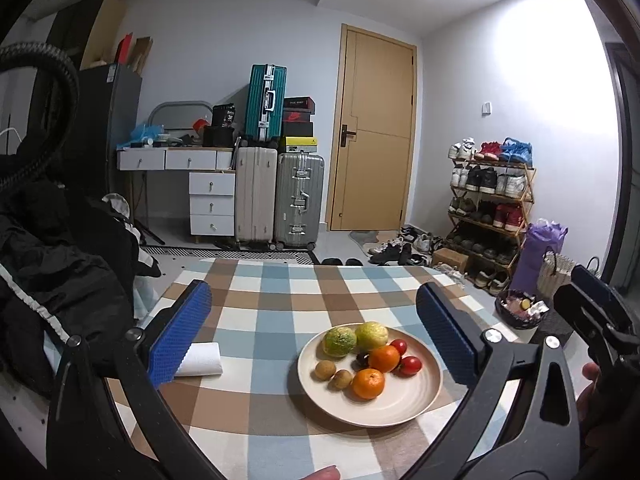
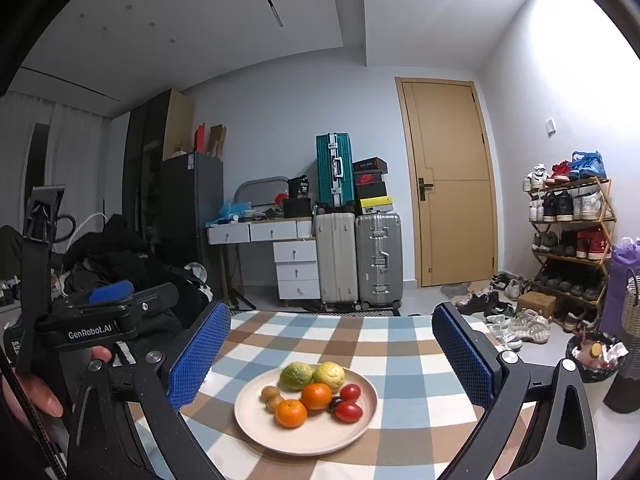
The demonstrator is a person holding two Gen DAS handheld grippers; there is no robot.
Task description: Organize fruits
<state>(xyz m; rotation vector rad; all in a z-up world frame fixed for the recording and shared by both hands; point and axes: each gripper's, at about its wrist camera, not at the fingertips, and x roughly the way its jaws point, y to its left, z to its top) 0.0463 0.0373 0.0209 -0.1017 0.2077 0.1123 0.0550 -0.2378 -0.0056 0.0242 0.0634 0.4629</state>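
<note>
A cream plate (image 1: 404,402) (image 2: 320,438) sits on the checked tablecloth (image 1: 280,300). On it lie two green-yellow citrus fruits (image 1: 339,342), two oranges (image 1: 368,383), two red tomatoes (image 1: 410,365), two small brown fruits (image 1: 325,370) and a dark fruit half hidden among them. My left gripper (image 1: 313,292) hovers open above and before the plate, with nothing between its blue pads (image 1: 180,332). My right gripper (image 2: 331,312) is likewise open and holds nothing, its view centred on the oranges (image 2: 316,396). A hand holds each gripper.
A white roll (image 1: 202,359) lies on the cloth left of the plate. Black clothing (image 1: 60,280) is piled beside the table's left edge. Beyond the far edge stand suitcases (image 1: 298,200), drawers, a door and a shoe rack (image 1: 488,208). A dark basket (image 1: 520,312) is on the floor at right.
</note>
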